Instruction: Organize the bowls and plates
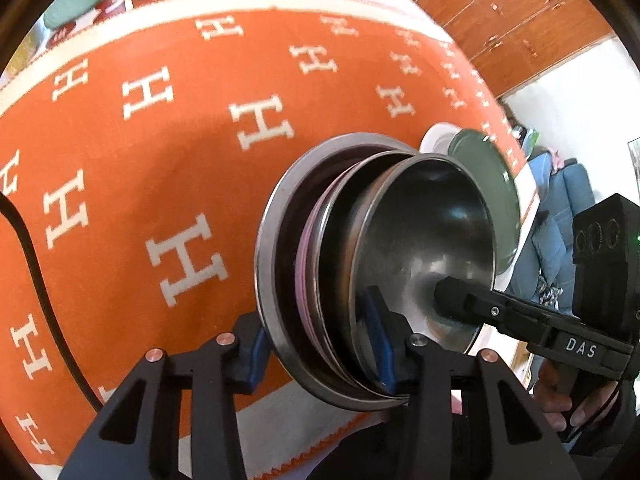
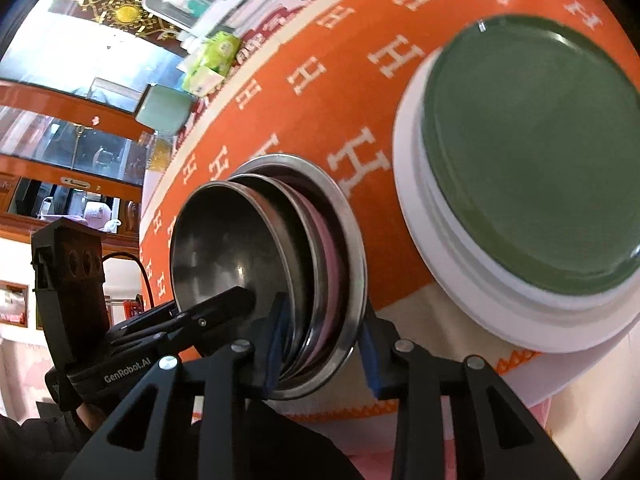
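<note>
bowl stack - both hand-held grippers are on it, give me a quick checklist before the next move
1. Left hand-held gripper clamped on the rim of the bowl stack: ok, one pad outside the big steel bowl, one inside the nested ones.
2. Right hand-held gripper clamped on the rim on its side: ok.
3. Bowls nested snugly: not ok, the inner bowls sit skewed, rims fanned apart.
4. Stack clear of the orange cloth: cannot tell.
5. Plate stack with the green plate on top apart from the bowls: ok.
6. Black cable clear of the bowls: ok.
</note>
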Motion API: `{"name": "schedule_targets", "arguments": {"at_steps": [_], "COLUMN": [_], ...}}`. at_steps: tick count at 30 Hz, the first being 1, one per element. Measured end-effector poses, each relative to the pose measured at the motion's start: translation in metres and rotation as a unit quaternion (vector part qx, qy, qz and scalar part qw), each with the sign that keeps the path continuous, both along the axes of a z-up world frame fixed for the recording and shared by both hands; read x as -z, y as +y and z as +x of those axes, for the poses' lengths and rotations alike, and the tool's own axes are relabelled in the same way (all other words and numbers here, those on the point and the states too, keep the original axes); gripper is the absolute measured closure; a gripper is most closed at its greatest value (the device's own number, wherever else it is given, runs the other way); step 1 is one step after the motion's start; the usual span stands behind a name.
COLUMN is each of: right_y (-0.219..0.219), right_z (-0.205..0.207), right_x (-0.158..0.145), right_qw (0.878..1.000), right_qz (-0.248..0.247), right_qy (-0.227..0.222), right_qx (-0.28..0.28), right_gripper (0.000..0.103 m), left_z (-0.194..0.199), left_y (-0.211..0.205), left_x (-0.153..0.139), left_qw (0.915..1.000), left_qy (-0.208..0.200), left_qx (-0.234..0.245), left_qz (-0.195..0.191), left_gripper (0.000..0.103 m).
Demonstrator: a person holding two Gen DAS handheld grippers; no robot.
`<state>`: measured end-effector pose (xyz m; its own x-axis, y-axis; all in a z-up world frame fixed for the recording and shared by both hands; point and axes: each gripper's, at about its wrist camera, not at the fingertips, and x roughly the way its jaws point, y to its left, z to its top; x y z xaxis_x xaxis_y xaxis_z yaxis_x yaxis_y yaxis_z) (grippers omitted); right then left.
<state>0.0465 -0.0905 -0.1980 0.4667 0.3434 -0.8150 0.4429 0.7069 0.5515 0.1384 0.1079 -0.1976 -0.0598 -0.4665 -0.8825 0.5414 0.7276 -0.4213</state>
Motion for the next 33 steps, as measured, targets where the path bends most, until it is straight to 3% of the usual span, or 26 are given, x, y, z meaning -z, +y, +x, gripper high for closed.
{"name": "schedule_targets", "arguments": {"at_steps": [11, 19, 33], "right_y": [-0.015, -0.04, -0.124], "right_z": [-0.006, -0.021, -0.042], "right_x": [-0.027, -0.038, -0.047], "right_qw": [0.998, 0.995, 0.995], "right_qz": [-0.023, -0.03, -0.023], "right_qy": [-0.06, -0.094, -0.093], "right_qx": [-0.007, 0.005, -0.033], "right_gripper": [0.07, 0.07, 0.07], "left_z": [-0.002, -0.016, -0.047], "left_y": [-0.009, -0.047, -0.126], "left_x": [-0.028, -0.041, -0.051], "left_qw": [0.9981, 0.9964, 0.9967], "left_qy": [-0.045, -0.07, -0.06], "left_qx": [-0.013, 0.0, -0.038], "left_qz": [-0.038, -0.048, -0.039], "left_gripper": [0.061, 0.061, 0.061]}}
